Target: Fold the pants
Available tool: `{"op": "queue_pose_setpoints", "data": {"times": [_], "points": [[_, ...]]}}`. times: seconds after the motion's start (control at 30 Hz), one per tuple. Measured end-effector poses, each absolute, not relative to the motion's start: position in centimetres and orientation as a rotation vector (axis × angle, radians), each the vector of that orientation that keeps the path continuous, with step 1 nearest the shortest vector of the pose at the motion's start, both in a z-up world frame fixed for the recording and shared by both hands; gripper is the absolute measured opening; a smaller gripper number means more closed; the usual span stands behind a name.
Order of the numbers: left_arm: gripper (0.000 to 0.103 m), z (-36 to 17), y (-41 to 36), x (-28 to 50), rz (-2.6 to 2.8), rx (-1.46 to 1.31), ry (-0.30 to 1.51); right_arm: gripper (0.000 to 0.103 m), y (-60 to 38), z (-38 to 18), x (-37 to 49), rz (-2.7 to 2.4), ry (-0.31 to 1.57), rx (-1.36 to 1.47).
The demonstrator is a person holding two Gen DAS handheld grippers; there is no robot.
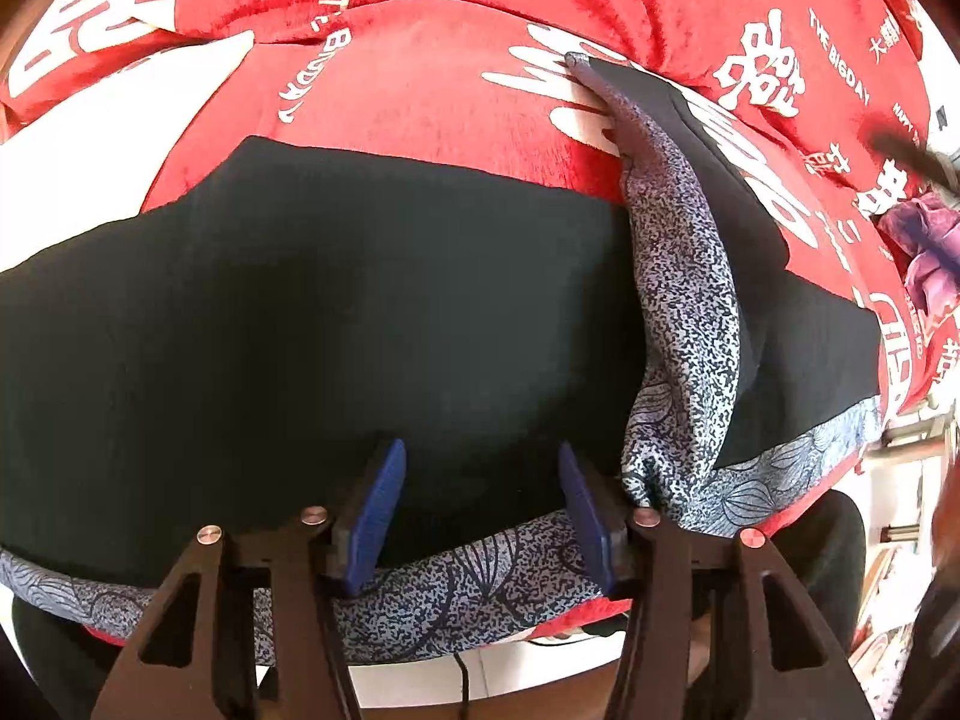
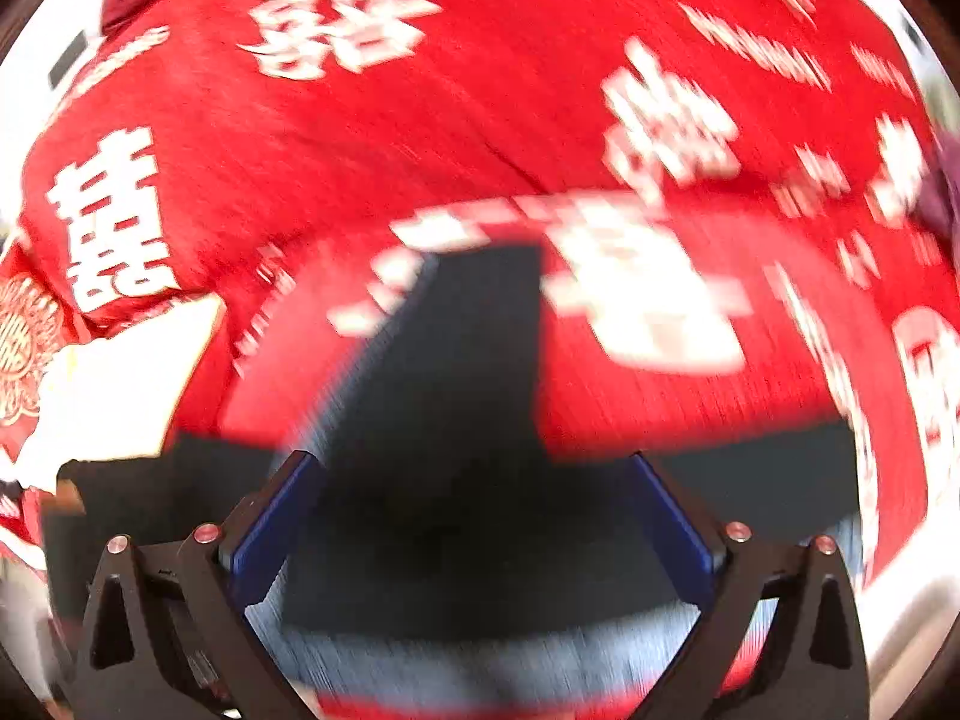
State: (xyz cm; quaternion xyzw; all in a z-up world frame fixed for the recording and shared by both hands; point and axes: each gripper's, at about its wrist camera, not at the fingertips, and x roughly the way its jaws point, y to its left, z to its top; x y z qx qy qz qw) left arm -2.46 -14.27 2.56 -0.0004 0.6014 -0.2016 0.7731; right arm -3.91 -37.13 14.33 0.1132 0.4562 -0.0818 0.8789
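Note:
The pants (image 1: 336, 312) are black with a blue-grey speckled patterned band along the hem (image 1: 480, 588) and up a raised fold (image 1: 684, 276). They lie on a red cloth with white characters (image 1: 420, 78). My left gripper (image 1: 480, 480) is open, its blue pads (image 1: 378, 510) just above the black fabric near the patterned edge, holding nothing. In the blurred right wrist view the black pants (image 2: 456, 420) lie below and ahead of my right gripper (image 2: 474, 486), which is open wide, with the pale band (image 2: 480, 660) under it.
The red cloth (image 2: 480, 120) covers the whole surface and drops off at the near edge. A purple bundle (image 1: 924, 252) sits at the right. White patches (image 2: 120, 384) lie at the left. Shelving shows beyond the right edge (image 1: 912, 480).

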Motion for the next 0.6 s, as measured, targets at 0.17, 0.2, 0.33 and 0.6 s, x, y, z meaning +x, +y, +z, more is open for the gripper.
{"op": "queue_pose_setpoints", "data": {"times": [0.17, 0.2, 0.33, 0.6], "points": [[0.054, 2.6, -13.6, -2.5, -0.435, -0.038, 1.316, 0.102, -32.8, 10.9, 8.2, -0.163, 1.177, 0.094], [0.054, 2.7, -13.1, -2.8, -0.438, -0.041, 1.317, 0.102, -32.2, 9.4, 9.8, -0.176, 1.229, 0.072], [0.054, 2.8, -12.5, -2.7, -0.45, -0.045, 1.321, 0.069, -32.0, 2.3, 12.9, -0.228, 1.443, 0.002], [0.054, 2.8, -11.9, -2.3, -0.466, -0.076, 1.335, 0.006, -41.7, 10.7, -2.4, -0.289, 0.988, 0.386]]}}
